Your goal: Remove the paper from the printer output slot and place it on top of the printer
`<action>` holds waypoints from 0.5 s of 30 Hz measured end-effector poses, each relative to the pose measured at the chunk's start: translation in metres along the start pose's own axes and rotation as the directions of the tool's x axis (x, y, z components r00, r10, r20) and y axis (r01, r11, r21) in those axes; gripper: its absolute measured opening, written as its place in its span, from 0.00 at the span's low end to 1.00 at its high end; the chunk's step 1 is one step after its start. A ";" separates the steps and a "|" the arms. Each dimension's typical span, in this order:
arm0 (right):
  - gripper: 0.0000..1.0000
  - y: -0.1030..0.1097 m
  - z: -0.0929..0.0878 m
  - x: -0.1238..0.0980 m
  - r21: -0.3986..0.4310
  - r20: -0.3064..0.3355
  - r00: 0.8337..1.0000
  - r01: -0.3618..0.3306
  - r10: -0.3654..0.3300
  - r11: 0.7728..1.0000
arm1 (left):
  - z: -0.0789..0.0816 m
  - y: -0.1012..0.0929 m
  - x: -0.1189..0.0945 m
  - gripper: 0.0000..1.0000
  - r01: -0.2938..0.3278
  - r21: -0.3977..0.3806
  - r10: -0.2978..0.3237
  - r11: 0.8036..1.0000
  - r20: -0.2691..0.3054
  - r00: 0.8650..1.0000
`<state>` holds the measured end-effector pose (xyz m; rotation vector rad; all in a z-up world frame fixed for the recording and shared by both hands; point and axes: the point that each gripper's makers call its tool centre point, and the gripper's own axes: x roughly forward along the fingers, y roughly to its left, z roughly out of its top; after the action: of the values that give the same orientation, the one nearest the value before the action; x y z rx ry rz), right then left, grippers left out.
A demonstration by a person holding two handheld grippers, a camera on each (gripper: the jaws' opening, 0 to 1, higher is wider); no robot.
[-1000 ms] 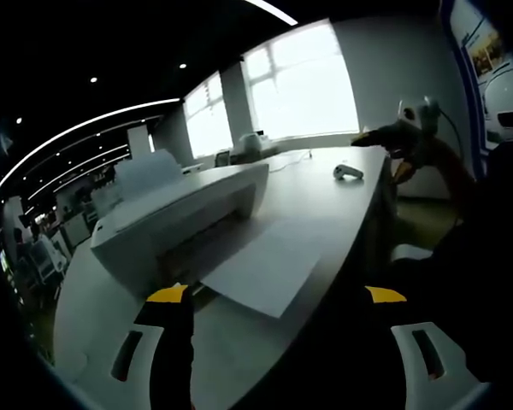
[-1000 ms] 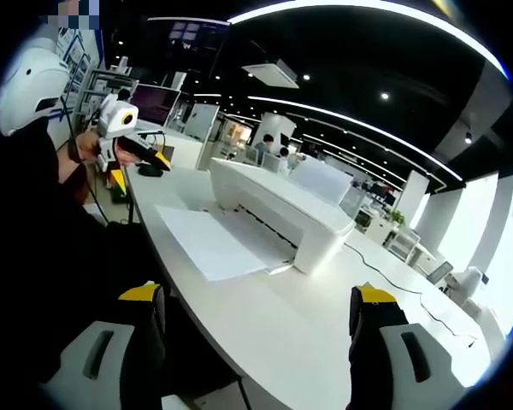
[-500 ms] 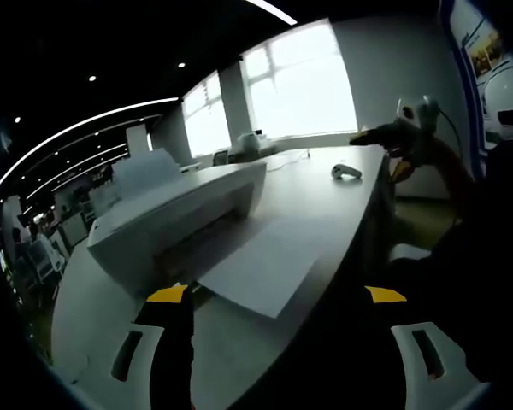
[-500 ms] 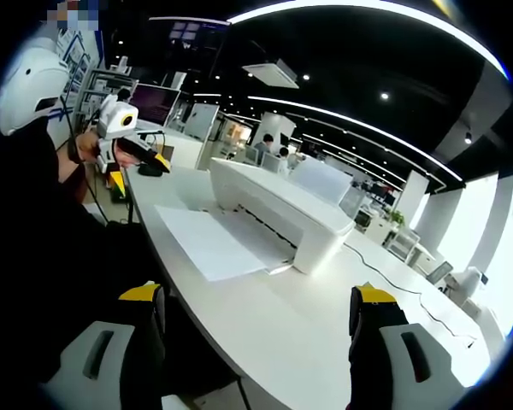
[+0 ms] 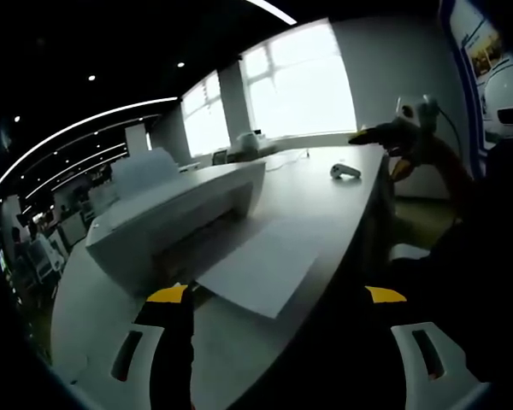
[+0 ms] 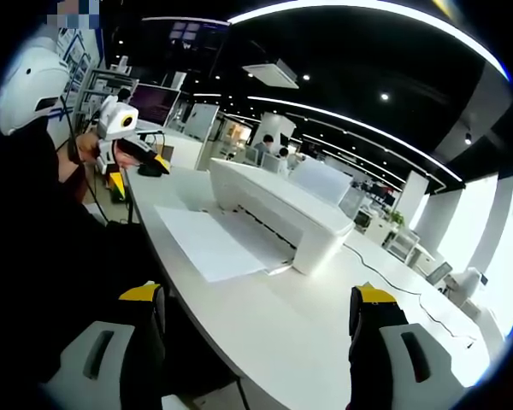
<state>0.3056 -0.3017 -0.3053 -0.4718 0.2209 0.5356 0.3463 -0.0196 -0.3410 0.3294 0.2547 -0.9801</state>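
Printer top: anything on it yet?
The printer lid looks bare. A white stack stands in its rear tray. The paper still lies at the output slot, on the desk.

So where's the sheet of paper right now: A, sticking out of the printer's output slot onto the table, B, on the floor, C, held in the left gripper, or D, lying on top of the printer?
A: the paper extends flat from the front slot of the printer across the table, with both grippers open and away from it.
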 end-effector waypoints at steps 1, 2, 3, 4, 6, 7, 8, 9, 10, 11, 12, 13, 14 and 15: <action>0.84 0.000 0.000 0.000 0.000 0.000 1.000 0.000 0.000 1.000 | 0.000 0.000 0.000 0.83 0.000 0.001 0.000 1.000 -0.001 1.000; 0.84 0.000 0.000 0.000 0.000 0.000 1.000 0.000 0.000 1.000 | 0.000 0.000 0.000 0.83 0.000 0.001 0.000 1.000 -0.002 1.000; 0.84 0.000 -0.001 0.000 -0.001 -0.002 1.000 0.000 0.000 1.000 | 0.000 0.000 0.000 0.83 0.000 0.002 0.000 1.000 -0.001 1.000; 0.84 0.000 -0.001 0.000 -0.001 -0.003 1.000 0.001 -0.001 1.000 | 0.000 0.000 0.000 0.83 0.001 0.001 -0.001 1.000 0.000 1.000; 0.84 0.001 -0.001 0.000 -0.001 -0.003 1.000 0.001 -0.001 1.000 | 0.001 0.000 0.000 0.83 0.000 0.001 0.000 1.000 0.002 1.000; 0.84 0.001 -0.001 0.000 -0.001 -0.002 1.000 0.000 0.000 1.000 | 0.001 0.000 0.000 0.83 -0.001 0.001 0.001 1.000 0.003 1.000; 0.84 0.001 0.000 0.000 0.000 -0.001 1.000 0.000 0.000 1.000 | 0.001 0.000 -0.001 0.83 -0.001 0.001 0.001 1.000 0.003 1.000; 0.84 0.001 -0.001 0.000 0.000 -0.001 1.000 -0.001 0.001 1.000 | 0.001 0.000 -0.001 0.83 -0.001 0.001 0.001 1.000 0.002 1.000; 0.84 0.001 -0.001 0.000 0.000 -0.001 1.000 -0.001 0.001 1.000 | 0.001 0.000 -0.001 0.83 -0.001 0.001 0.001 1.000 0.002 1.000; 0.84 0.001 -0.001 0.000 0.000 -0.002 1.000 -0.001 0.001 1.000 | 0.001 -0.001 0.000 0.83 -0.001 0.002 0.001 1.000 0.001 1.000; 0.84 0.001 -0.001 0.000 0.000 -0.003 1.000 0.000 0.000 1.000 | 0.001 -0.001 0.000 0.83 -0.001 0.001 0.001 1.000 0.002 1.000; 0.84 0.001 -0.001 0.000 0.000 -0.003 1.000 0.000 0.000 1.000 | 0.001 0.000 0.000 0.83 -0.001 0.000 0.001 1.000 0.003 1.000; 0.84 0.001 -0.001 0.000 0.001 -0.002 1.000 -0.001 0.001 1.000 | 0.001 0.000 0.000 0.83 -0.002 0.000 0.002 1.000 0.003 1.000; 0.84 0.001 -0.001 0.000 0.001 -0.002 1.000 -0.002 0.002 1.000 | 0.001 0.000 0.000 0.83 -0.003 0.000 0.003 1.000 0.003 1.000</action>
<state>0.3047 -0.3013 -0.3069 -0.4715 0.2236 0.5367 0.3462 -0.0197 -0.3400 0.3288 0.2516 -0.9777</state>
